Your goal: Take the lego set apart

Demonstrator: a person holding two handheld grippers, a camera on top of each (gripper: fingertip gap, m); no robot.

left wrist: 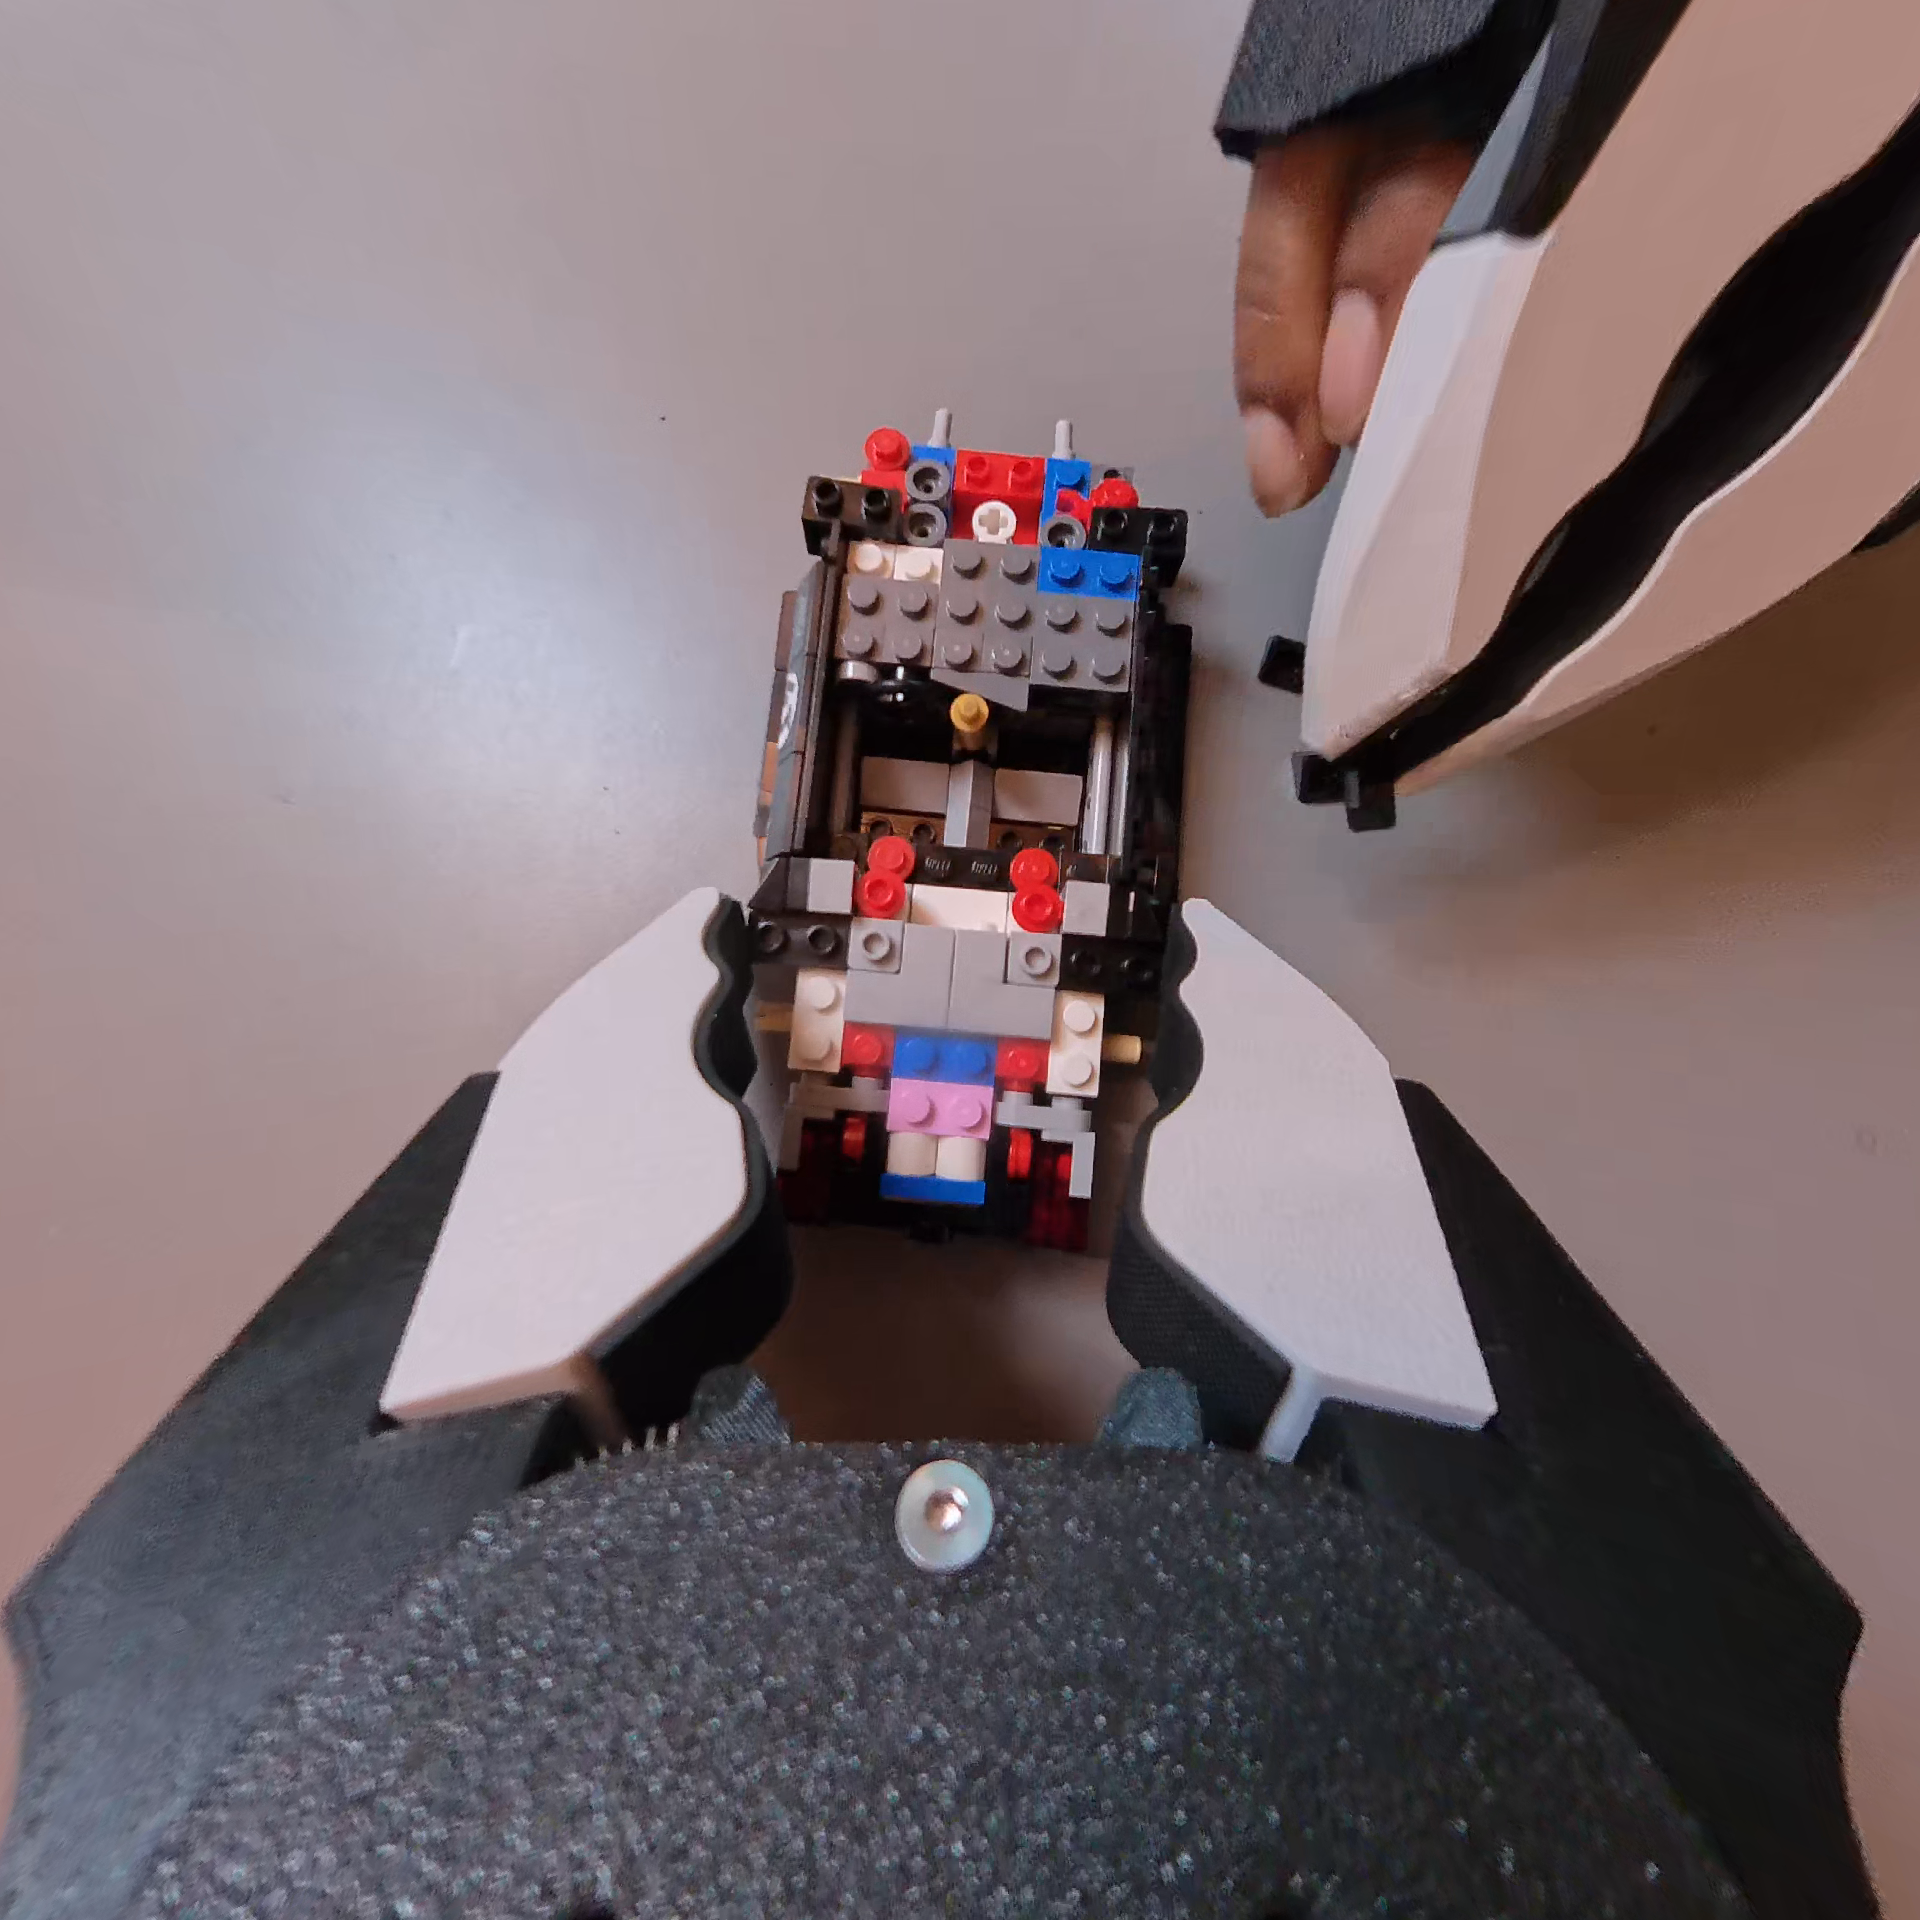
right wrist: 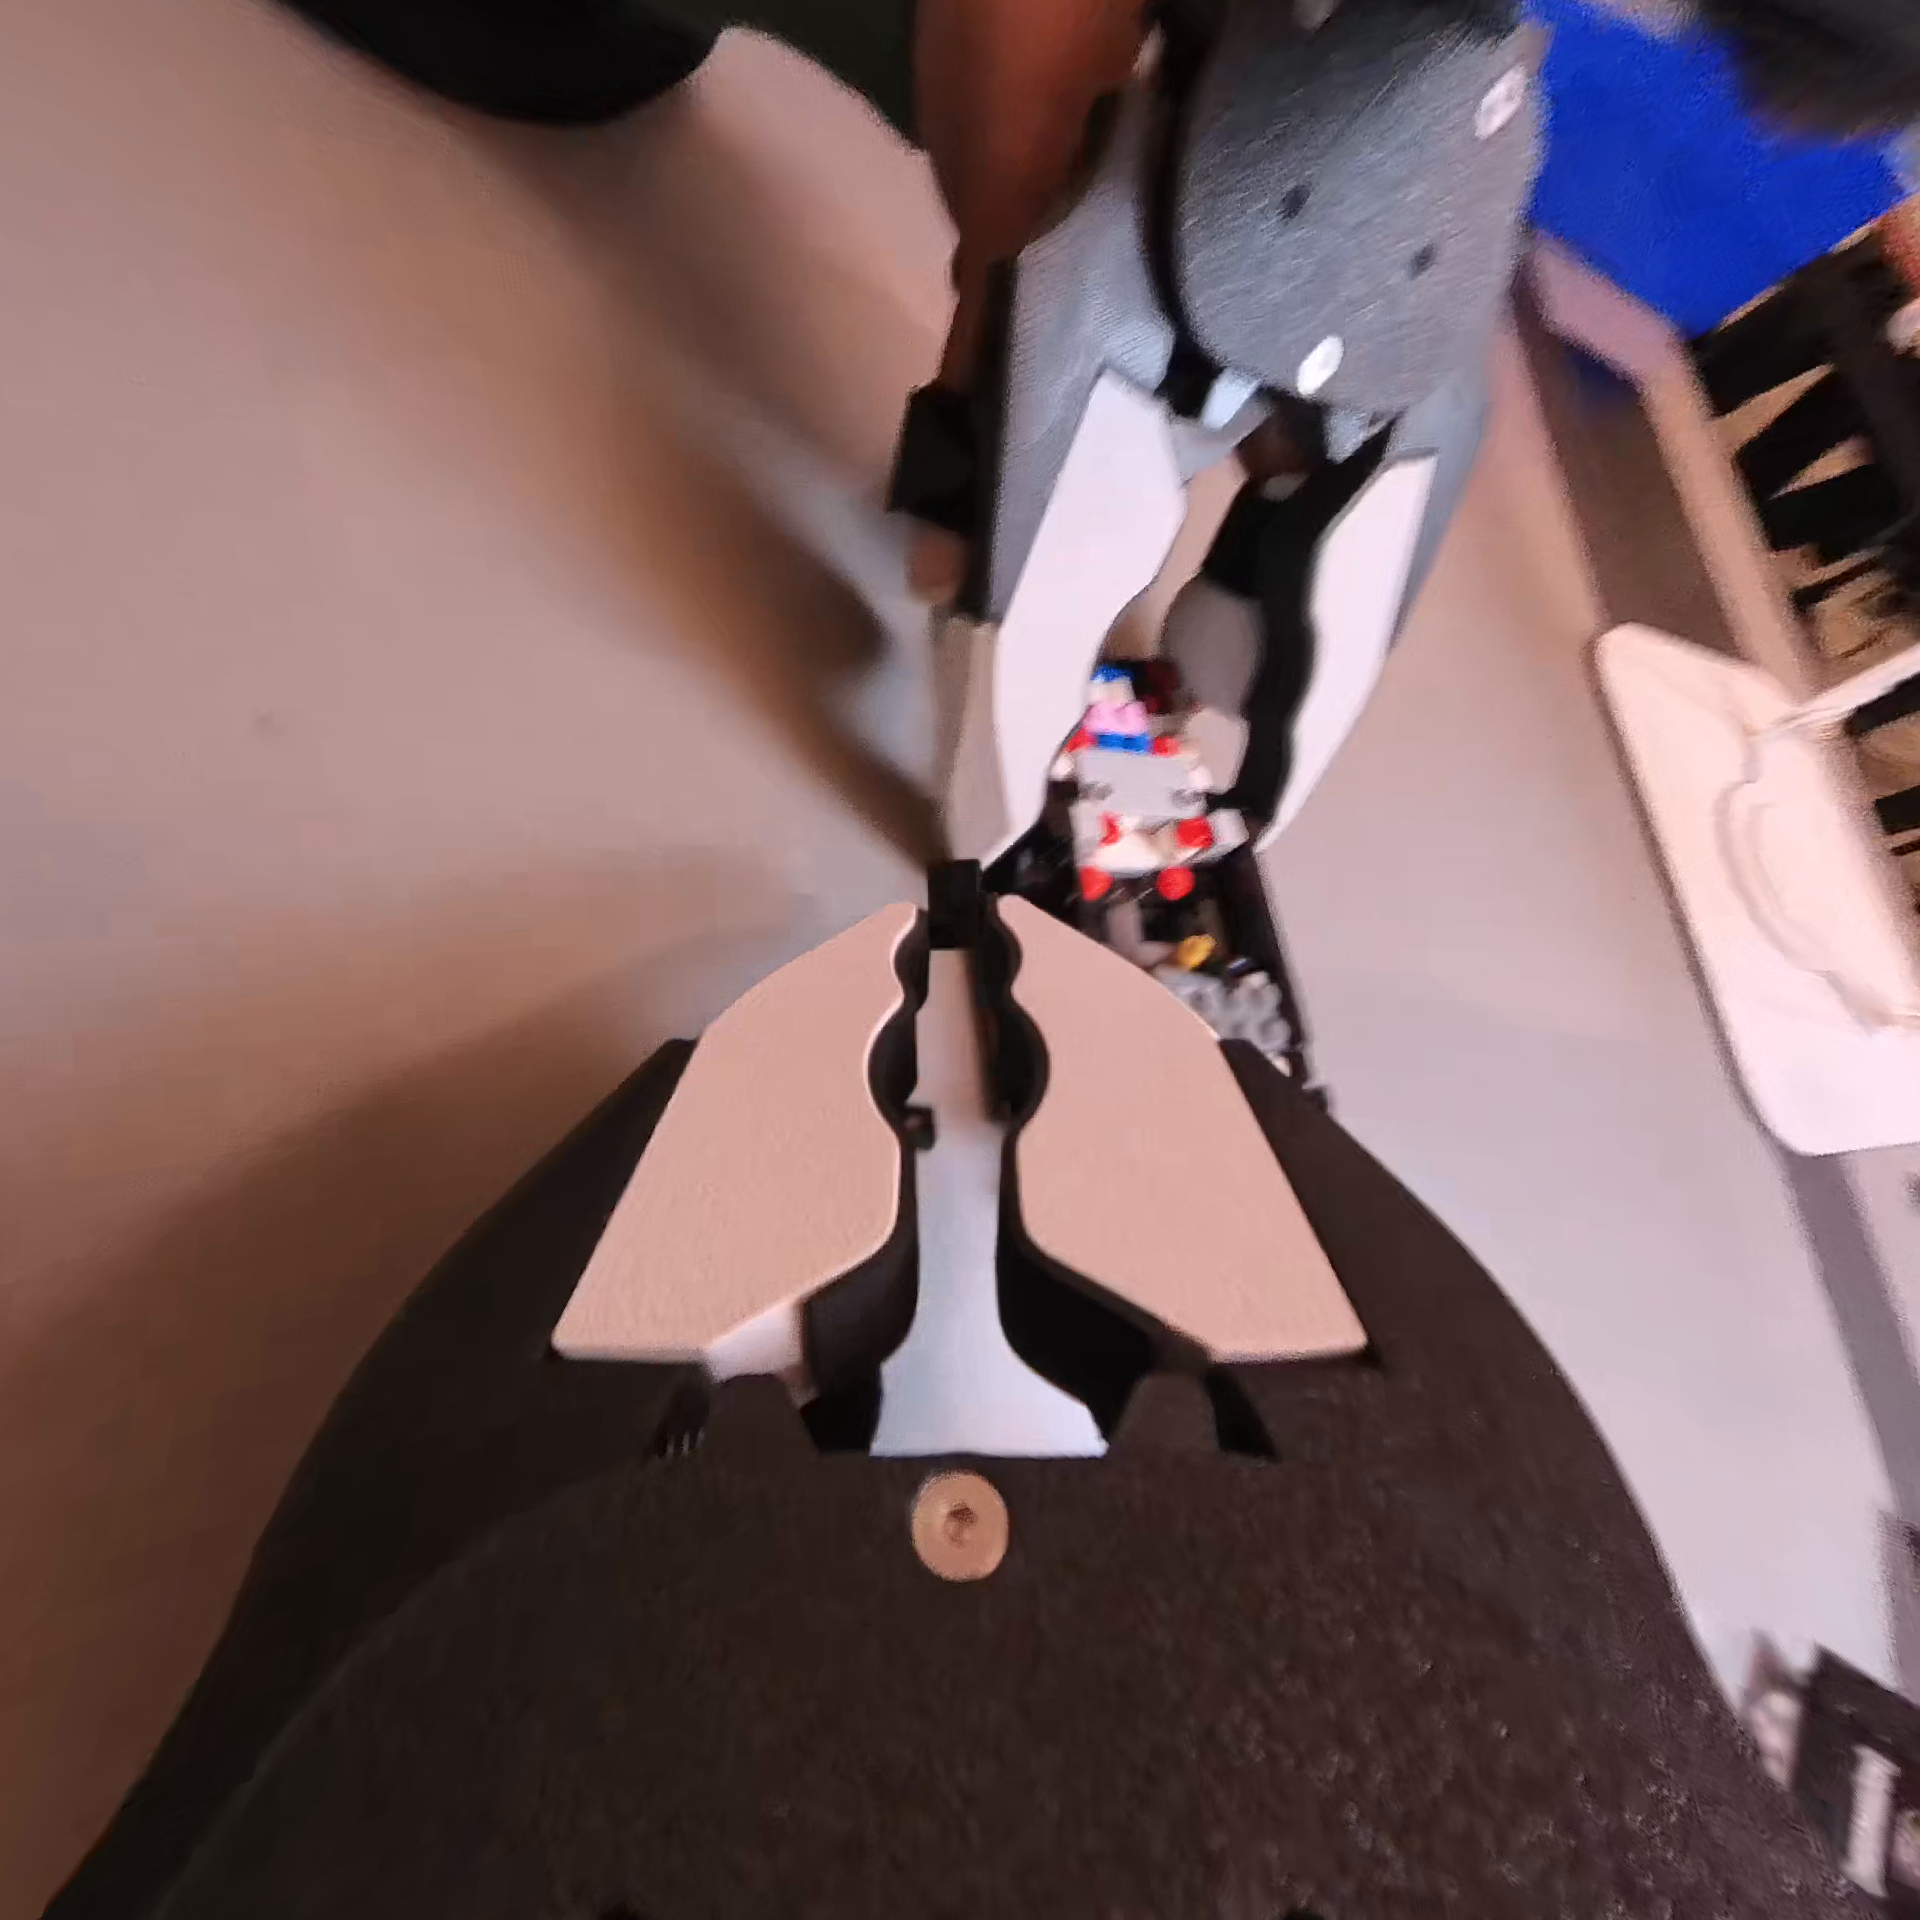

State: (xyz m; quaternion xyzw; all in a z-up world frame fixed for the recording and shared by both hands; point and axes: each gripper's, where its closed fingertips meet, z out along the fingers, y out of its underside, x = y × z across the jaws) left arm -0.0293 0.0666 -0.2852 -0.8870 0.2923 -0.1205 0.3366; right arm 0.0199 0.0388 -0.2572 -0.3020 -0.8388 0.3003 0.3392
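Note:
A partly stripped lego car [left wrist: 966, 748] lies on the pale table [left wrist: 416, 520], with a black frame and grey, red, blue, white and pink bricks. My left gripper [left wrist: 951, 935] is shut on its near end, one finger on each side. It also shows in the right wrist view [right wrist: 1153, 810], clamped around the car [right wrist: 1138, 790]. My right gripper [right wrist: 956, 920] is shut on a small black lego piece [right wrist: 956, 904], held just off the car's side. In the left wrist view the right gripper [left wrist: 1340, 774] is at the car's right with the black piece [left wrist: 1340, 795] at its tips.
A person's hand [left wrist: 1299, 343] holds the right gripper's handle. A small black bit [left wrist: 1280, 660] shows beside that gripper's finger; I cannot tell whether it is loose. A white tray [right wrist: 1766, 883] lies near the table's right edge, with dark shelving [right wrist: 1829, 436] beyond.

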